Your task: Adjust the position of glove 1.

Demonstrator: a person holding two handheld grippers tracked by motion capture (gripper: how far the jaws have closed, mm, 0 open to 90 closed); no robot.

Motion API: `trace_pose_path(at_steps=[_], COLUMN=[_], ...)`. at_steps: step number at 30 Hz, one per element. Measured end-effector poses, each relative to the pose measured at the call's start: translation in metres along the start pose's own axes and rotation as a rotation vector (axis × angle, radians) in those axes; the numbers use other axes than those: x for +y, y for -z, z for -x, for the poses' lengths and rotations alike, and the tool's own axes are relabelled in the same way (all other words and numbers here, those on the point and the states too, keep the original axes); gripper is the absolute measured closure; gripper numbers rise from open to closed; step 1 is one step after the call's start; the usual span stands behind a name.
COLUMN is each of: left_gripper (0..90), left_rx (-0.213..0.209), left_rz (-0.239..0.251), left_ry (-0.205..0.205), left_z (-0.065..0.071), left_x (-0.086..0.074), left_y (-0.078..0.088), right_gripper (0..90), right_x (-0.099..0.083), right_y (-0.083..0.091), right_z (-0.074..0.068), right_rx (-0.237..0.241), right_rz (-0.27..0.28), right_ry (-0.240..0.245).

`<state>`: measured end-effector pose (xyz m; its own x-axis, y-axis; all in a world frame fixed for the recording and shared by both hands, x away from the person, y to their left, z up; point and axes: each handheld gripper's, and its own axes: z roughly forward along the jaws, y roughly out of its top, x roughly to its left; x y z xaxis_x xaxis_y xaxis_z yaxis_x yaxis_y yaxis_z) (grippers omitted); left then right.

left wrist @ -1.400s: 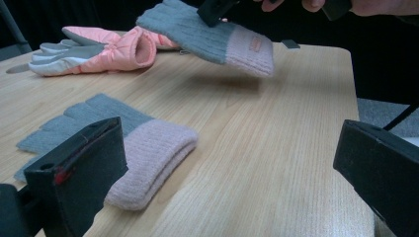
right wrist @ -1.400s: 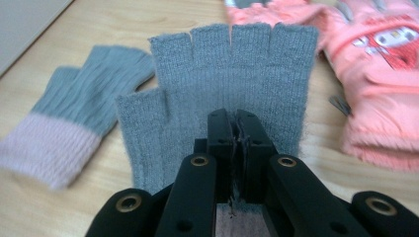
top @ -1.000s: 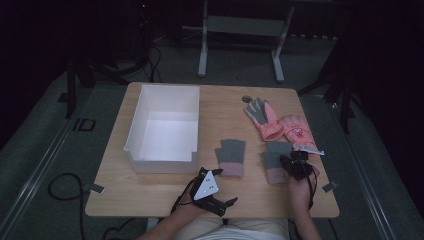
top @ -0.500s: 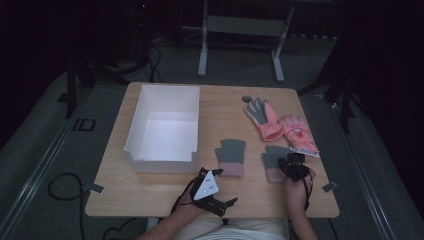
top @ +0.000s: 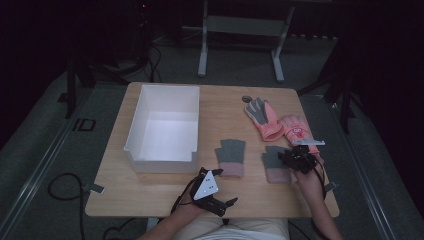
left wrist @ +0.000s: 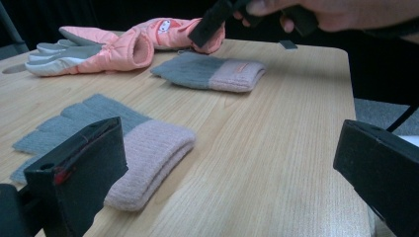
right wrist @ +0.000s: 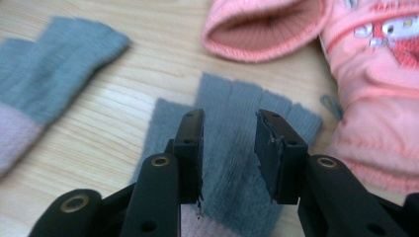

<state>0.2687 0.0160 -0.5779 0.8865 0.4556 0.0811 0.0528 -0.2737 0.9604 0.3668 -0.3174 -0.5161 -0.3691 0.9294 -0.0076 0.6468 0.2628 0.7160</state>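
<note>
This looks like a lab or recording studio, not a home. A lone light wooden table sits lit amid dark surroundings on grey carpet. Cables trail across the floor, tape marks dot it, and a metal stand frame waits behind.
</note>
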Motion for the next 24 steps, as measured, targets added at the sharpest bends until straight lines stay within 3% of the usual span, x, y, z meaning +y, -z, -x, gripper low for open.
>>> trace_pose_path(at_steps=[3,6,7,9,15,20,24], left_gripper=[0.0,0.0,0.0,0.0,0.0,0.0,0.0], left_rx=[-0.001,0.002,0.004,0.006,0.006,0.006,0.002], left_rz=[-0.003,0.002,0.001,0.0,0.001,0.0,0.003], left_ry=[0.001,0.004,0.003,0.003,0.002,0.003,0.004], left_z=[0.0,0.0,0.0,0.0,0.0,0.0,0.0], left_x=[0.0,0.0,0.0,0.0,0.0,0.0,0.0], left_y=[0.0,0.0,0.0,0.0,0.0,0.0,0.0], right_gripper=[63.2,62.3,62.3,62.3,62.9,61.0,65.1], right_x=[0.007,0.01,0.01,0.008,-0.004,-0.009,-0.015], right_y=[0.006,0.007,0.007,0.007,-0.002,-0.01,-0.018], right_z=[0.003,0.002,0.002,0.004,0.006,0.006,0.005], right_rx=[0.016,-0.009,0.002,0.048,0.071,0.065,0.048], right_rz=[-0.002,-0.03,-0.04,-0.045,-0.08,-0.087,-0.118], right_ry=[0.053,0.145,0.151,0.14,0.111,0.088,0.079])
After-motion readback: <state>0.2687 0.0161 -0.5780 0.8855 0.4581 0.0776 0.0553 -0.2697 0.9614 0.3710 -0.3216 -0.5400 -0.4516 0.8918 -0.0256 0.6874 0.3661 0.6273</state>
